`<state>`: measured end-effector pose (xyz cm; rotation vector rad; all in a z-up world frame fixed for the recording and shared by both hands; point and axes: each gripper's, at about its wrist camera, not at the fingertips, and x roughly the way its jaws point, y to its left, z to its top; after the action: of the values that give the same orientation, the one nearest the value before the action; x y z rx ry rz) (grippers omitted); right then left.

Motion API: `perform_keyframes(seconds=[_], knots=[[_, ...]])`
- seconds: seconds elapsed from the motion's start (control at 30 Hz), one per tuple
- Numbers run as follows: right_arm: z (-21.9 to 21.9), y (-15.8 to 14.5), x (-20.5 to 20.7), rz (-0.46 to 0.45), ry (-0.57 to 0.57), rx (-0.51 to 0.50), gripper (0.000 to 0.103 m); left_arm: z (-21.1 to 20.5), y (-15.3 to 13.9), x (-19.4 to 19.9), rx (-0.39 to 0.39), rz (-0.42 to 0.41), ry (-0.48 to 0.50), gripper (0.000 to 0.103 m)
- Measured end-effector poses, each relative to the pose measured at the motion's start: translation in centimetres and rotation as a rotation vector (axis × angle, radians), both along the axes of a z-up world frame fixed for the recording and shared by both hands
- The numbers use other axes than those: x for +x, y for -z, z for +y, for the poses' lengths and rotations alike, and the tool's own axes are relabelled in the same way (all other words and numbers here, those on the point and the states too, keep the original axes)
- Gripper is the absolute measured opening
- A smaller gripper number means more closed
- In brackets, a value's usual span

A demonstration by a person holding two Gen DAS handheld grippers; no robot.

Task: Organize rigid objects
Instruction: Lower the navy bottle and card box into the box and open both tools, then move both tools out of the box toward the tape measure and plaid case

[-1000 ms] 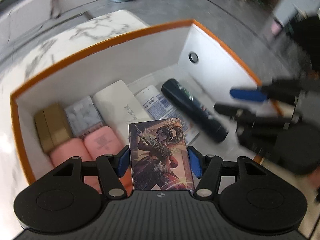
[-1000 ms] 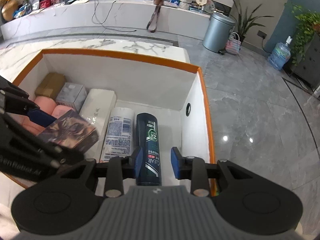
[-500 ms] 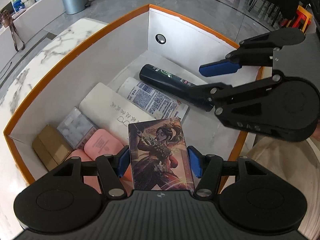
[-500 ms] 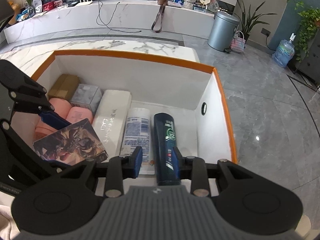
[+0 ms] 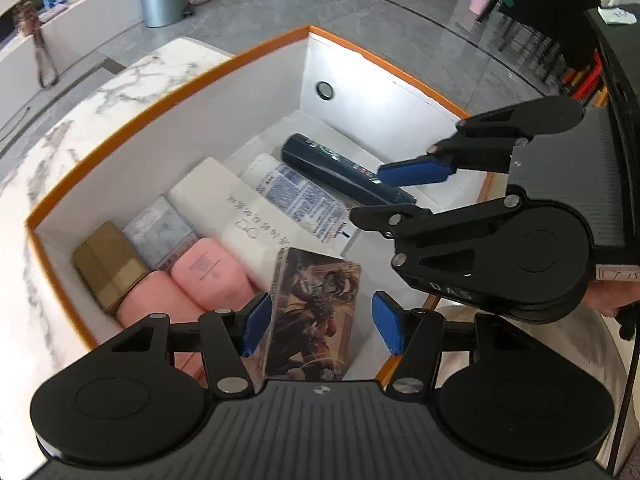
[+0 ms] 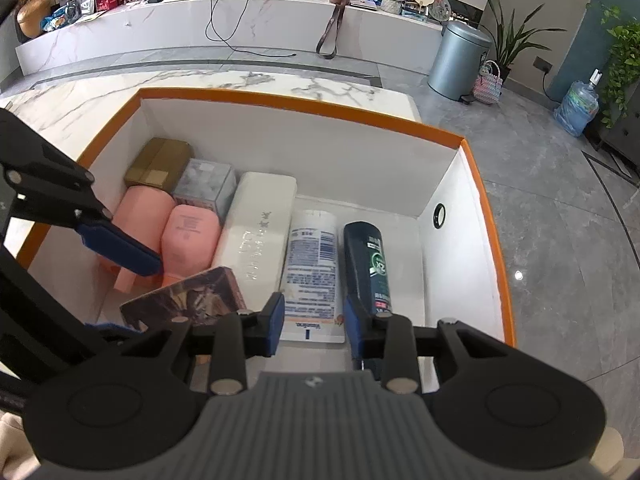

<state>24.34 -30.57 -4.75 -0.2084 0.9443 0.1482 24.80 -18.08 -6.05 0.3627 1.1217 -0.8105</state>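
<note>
The card box (image 5: 316, 304), tilted in the left gripper (image 5: 320, 326) whose hold I cannot tell, may fall crookedly into the orange bin (image 5: 168, 68).

A grey pedal bin (image 6: 456, 60) stands on the tiled floor (image 6: 560, 240) beside a woven basket (image 6: 488, 83), with a water jug (image 6: 578, 106) farther right.

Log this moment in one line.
left gripper: picture box between jaws, grip unclear | right gripper: jaws just opening, empty, above white tube | stage: loading bin
</note>
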Motion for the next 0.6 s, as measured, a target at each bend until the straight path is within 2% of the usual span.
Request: perform_keyframes(seconds=[0.13,0.27,0.43,0.6], knots=[[0.6,-0.4,-0.4,-0.004,-0.005,-0.007,0.034,1.5,-0.8,-0.3,-0.023,-0.018,-0.097,0.068],[1.3,-1.1,-1.1,-0.024,-0.01,-0.019,0.039,3.2,-2.0,-0.7,-0.059,-0.042,-0.175,0.068],[2.2,-2.2,-2.0,-0.048,-0.019,-0.022,0.04,4.7,-3.7,-1.9,-0.103,-0.075,-0.214,0.068],[3.7,-3.8,-3.4,-0.085,-0.039,0.002,0.042,6.8,-5.3,-3.3,-0.143,-0.105,-0.298,0.068]])
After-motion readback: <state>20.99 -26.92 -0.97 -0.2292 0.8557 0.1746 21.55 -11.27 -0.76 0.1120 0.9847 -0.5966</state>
